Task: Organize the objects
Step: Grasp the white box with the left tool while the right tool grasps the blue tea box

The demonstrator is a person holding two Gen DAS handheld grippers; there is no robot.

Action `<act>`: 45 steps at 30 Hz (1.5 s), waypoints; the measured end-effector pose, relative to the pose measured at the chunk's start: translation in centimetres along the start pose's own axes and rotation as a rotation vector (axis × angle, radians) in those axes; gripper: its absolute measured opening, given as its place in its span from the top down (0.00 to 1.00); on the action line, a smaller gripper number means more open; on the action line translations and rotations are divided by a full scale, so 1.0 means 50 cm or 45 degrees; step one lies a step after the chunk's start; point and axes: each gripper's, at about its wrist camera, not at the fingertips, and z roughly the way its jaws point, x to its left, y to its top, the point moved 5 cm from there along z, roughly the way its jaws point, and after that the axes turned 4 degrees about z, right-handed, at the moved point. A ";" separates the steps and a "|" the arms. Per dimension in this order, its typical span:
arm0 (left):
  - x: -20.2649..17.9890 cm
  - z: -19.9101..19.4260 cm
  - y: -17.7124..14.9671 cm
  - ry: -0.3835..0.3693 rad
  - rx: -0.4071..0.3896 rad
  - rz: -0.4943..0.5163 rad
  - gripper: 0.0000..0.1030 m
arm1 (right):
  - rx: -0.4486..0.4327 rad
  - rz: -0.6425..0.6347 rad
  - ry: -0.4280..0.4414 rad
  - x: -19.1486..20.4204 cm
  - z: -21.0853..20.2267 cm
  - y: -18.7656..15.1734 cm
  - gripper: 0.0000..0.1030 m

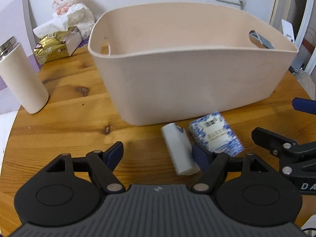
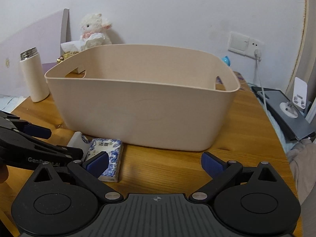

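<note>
meanwhile both grippers' jaws gape wide near tissue pack (image 2: 105, 158) before basket (image 2: 142, 106).

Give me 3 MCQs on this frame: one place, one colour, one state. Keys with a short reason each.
1. Where do the blue-and-white tissue pack and the white tube lie?
A. inside the basket
B. on the table in front of the basket
C. behind the tumbler

2. What colour is the storage basket?
A. beige-pink
B. green
C. black

3. How do the two grippers stand?
A. both shut on items
B. left shut, right open
C. both open, holding nothing

Key:
1 B: both rest on the wooden table by the basket's near wall.
2 A: its walls show pale beige-pink in both views.
3 C: the left gripper and the right gripper each have fingers spread wide with nothing between them.
</note>
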 end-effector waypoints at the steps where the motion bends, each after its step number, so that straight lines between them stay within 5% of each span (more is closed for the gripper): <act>1: 0.005 0.004 -0.004 0.002 0.007 -0.005 0.25 | 0.005 -0.003 0.005 0.004 0.002 0.000 0.02; 20: 0.079 0.029 -0.027 -0.035 0.005 -0.030 0.24 | 0.135 -0.065 0.105 0.096 0.071 -0.007 0.04; 23: 0.072 0.029 -0.023 -0.066 -0.013 -0.004 0.33 | 0.163 -0.065 0.108 0.097 0.083 -0.014 0.13; 28: 0.051 0.024 -0.021 -0.117 -0.034 0.054 0.68 | 0.153 -0.094 0.117 0.102 0.081 -0.017 0.31; 30: 0.042 0.021 -0.022 -0.136 -0.034 0.072 0.84 | 0.147 -0.094 0.119 0.103 0.078 -0.015 0.52; 33: 0.029 0.016 -0.026 -0.104 -0.037 0.107 0.84 | 0.151 -0.090 0.113 0.102 0.077 -0.013 0.58; 45: 0.034 -0.062 -0.023 -0.086 -0.116 0.097 0.84 | 0.073 -0.101 0.122 0.080 0.001 -0.009 0.59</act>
